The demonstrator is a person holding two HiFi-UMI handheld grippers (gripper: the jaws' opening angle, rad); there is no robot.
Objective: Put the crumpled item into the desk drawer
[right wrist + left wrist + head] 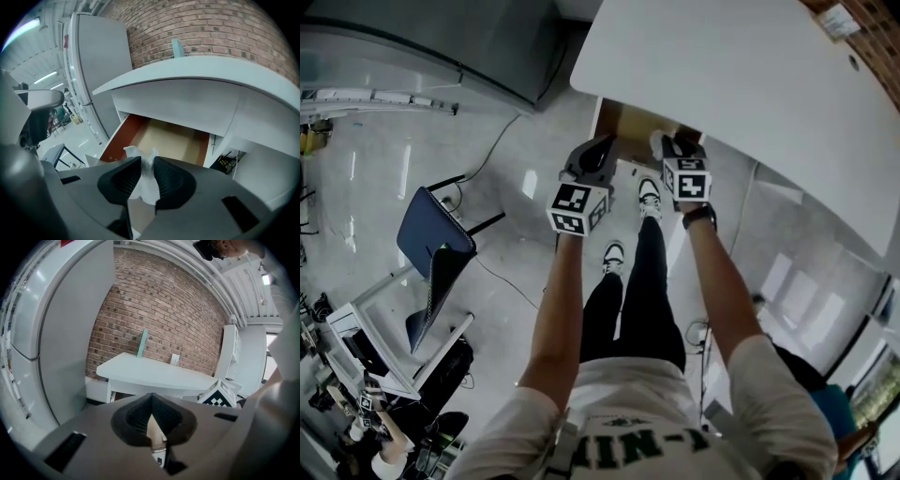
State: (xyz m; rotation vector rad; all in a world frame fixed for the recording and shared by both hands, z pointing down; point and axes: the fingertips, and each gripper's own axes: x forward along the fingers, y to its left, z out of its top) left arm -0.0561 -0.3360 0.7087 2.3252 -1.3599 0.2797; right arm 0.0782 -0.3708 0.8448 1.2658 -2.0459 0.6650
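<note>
**A:** Two grippers at the desk [750, 84] edge, and the right gripper [147, 160] is clenched on the crumpled item [145, 185], white and wedged between its pads!

**B:** And the drawer [173, 138]?

**A:** Pulled open at that gripper's twelve o'clock. The item is not inside.

**B:** The left gripper [151, 398]?

**A:** Jaw tips pressed together with nothing in them, sitting at the right one's nine o'clock.
</note>
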